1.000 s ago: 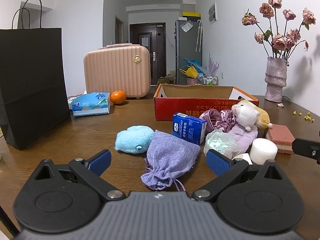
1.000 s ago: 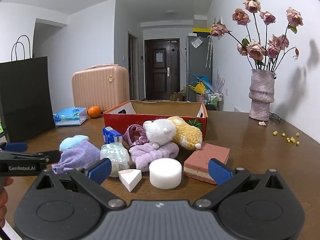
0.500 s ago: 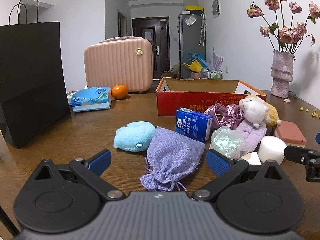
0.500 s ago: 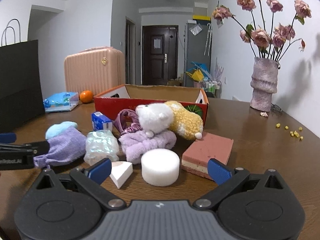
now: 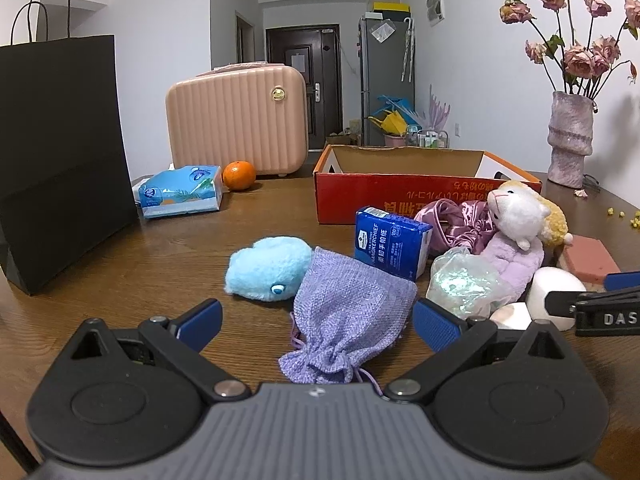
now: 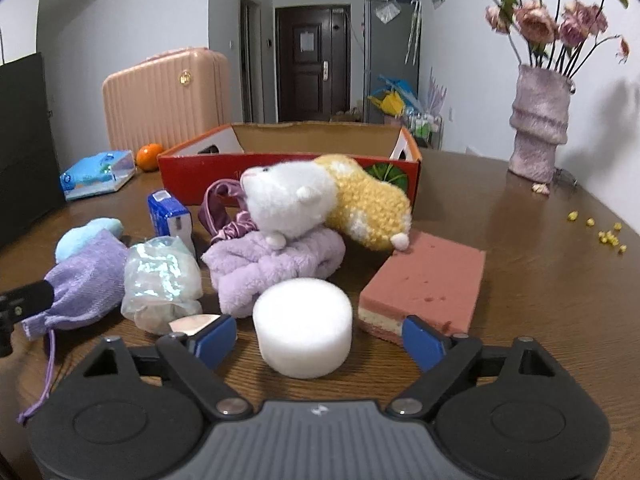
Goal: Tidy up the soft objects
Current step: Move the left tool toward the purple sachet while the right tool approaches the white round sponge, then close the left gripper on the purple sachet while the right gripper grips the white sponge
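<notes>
From the left wrist, our left claw (image 5: 316,318) stands released, jaws wide, with the lilac drawstring pouch (image 5: 348,320) lying on the counter (image 5: 160,264) straight ahead between the two blue pads, neither pad pressing it. Its long axis runs away from us, gathered neck nearest, so the jaws already straddle its width. The blue plush (image 5: 266,268) touches the pouch's far left corner and a blue tissue pack (image 5: 392,246) leans at its far right; both sit close enough to get nudged. Beyond them the red cardboard box (image 5: 400,196) stands open, the likely home for the soft things.

From the right wrist, our right claw (image 6: 318,340) is closing, with the white foam cylinder (image 6: 303,330) standing between its pads, not yet pressed. It is dead ahead and upright, so we judge this hand nearer to it than the left. The pink sponge block (image 6: 428,286) lies just beside the right pad, and a small white wedge (image 6: 188,324) sits by the left pad; either may be clipped. Behind, the lilac fluffy cloth (image 6: 276,268) carries the white and yellow plush animal (image 6: 320,204).
</notes>
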